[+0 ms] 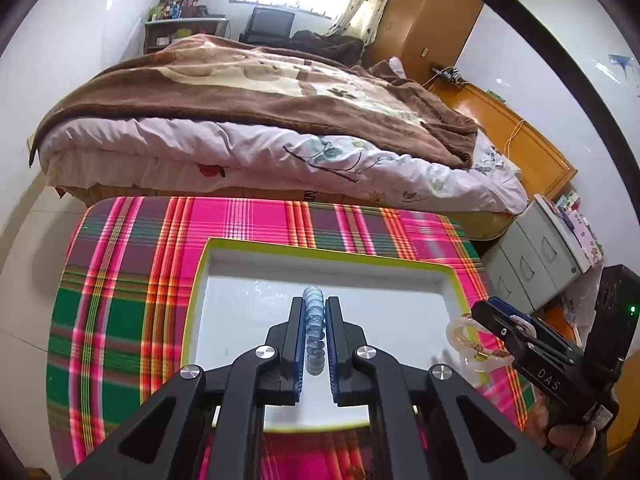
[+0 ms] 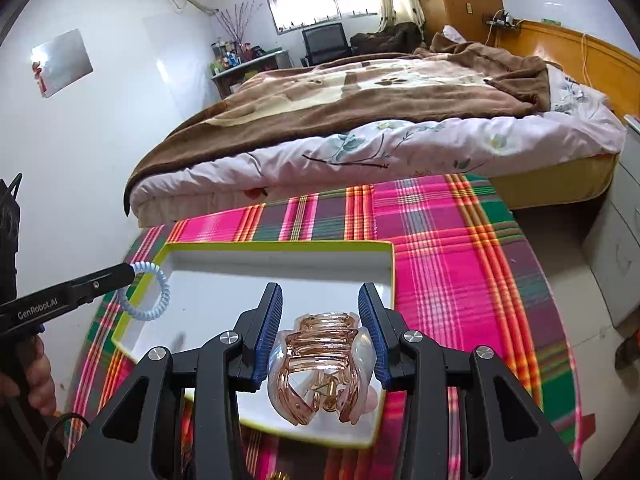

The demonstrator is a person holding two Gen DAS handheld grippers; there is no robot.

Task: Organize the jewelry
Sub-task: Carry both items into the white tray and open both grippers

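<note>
My left gripper [image 1: 316, 312] is pinched nearly closed on a pale blue spiral hair tie [image 1: 314, 330], held above the white tray [image 1: 256, 276] with its yellow-green rim. My right gripper [image 2: 320, 308], jaws about half apart, clamps a clear pink hair claw clip [image 2: 320, 364] over the tray's near right part. The tray sits on a pink plaid cloth [image 2: 452, 248], beside a bed [image 2: 360, 120].

The tray [image 1: 200, 280] lies on the table [image 1: 120, 280], bed [image 1: 240, 120] behind.
</note>
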